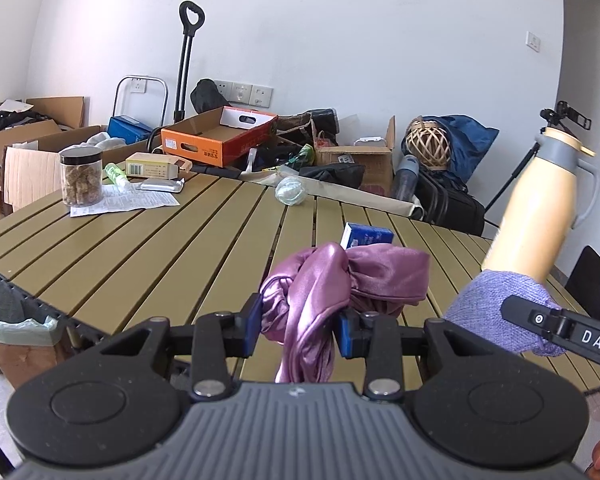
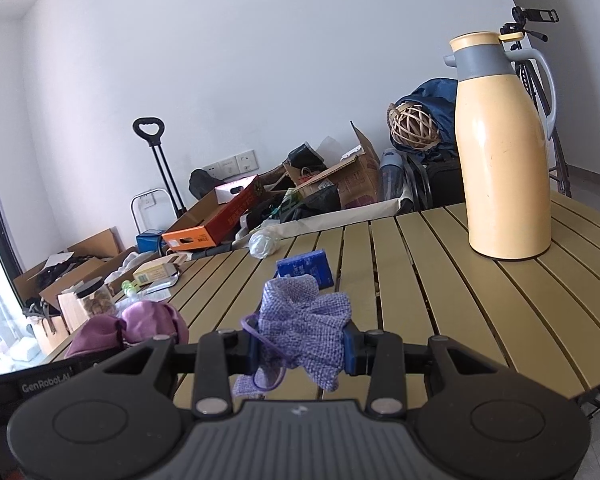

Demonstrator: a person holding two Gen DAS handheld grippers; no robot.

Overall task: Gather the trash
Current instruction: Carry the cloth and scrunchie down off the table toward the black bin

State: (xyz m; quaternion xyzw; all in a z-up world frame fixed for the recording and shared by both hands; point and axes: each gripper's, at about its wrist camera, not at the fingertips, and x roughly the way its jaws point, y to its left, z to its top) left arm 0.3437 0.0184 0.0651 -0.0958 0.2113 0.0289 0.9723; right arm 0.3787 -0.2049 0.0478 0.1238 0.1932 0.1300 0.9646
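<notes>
My left gripper (image 1: pixel 298 326) is shut on a shiny purple satin cloth (image 1: pixel 340 276) that bunches above its blue pads and hangs down between them. My right gripper (image 2: pixel 302 346) is shut on a lilac knitted cloth (image 2: pixel 304 320) with a purple loop dangling at its left. That lilac cloth (image 1: pixel 496 304) and the right gripper's black body show at the right of the left wrist view. The satin cloth (image 2: pixel 140 322) appears low left in the right wrist view. A small blue box (image 2: pixel 306 268) lies on the slatted olive table (image 2: pixel 440 300) just beyond both cloths.
A tall yellow thermos jug (image 2: pixel 504 152) stands on the table to the right. A jar of brown snacks (image 1: pixel 81 176), a printed paper sheet (image 1: pixel 124 200), a cardboard packet (image 1: pixel 156 166) and a crumpled clear wrapper (image 1: pixel 290 191) lie at the far side. Cardboard boxes and bags crowd the floor behind.
</notes>
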